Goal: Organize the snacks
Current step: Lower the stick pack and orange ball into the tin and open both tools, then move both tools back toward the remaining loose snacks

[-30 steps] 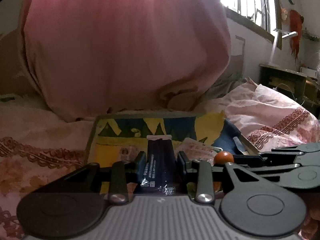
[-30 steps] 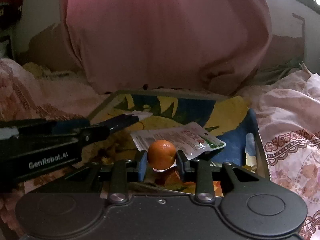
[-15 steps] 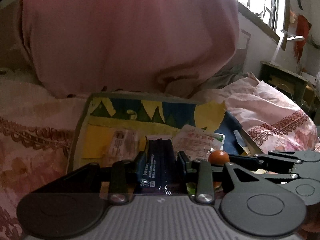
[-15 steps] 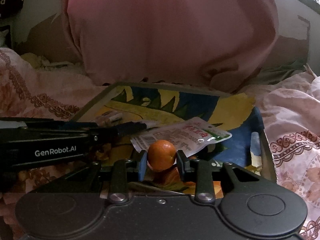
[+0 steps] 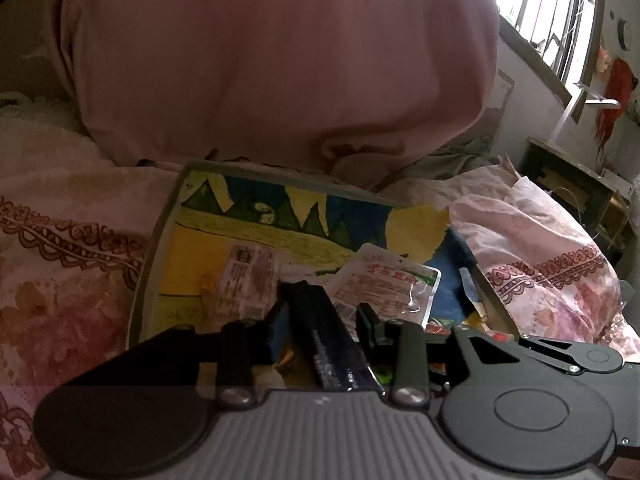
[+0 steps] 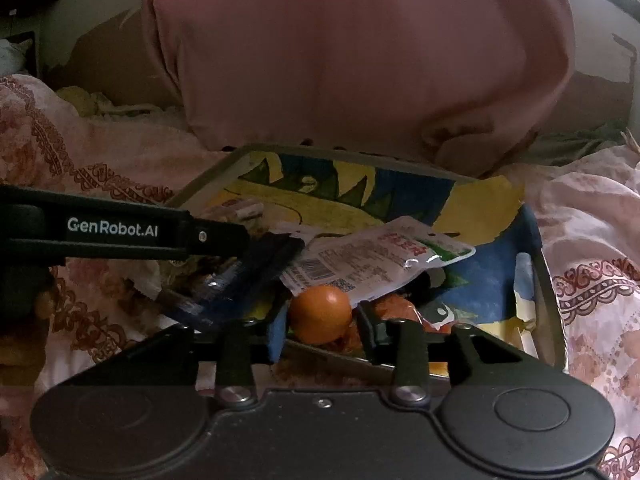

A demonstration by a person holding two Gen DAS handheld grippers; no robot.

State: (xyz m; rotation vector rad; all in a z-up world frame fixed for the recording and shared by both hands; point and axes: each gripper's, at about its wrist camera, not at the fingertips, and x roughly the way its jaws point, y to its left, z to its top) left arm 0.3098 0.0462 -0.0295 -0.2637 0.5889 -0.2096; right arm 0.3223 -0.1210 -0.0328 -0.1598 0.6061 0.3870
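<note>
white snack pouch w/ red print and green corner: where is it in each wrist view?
Left wrist: white snack pouch right of centre, just beyond the jaws, on the tray.
Right wrist: pouch at centre, overhanging the orange.
Shared landmark: the painted tray.

Two hand-held tools point forward and slightly downward, side by side. The left tool (image 5: 322,322) has its jaws opening, with a dark blue packet (image 5: 328,344) lying between them. The right tool (image 6: 322,320) also has its jaws opening, an orange fruit (image 6: 320,314) sitting between its fingers (image 6: 278,328).
</note>
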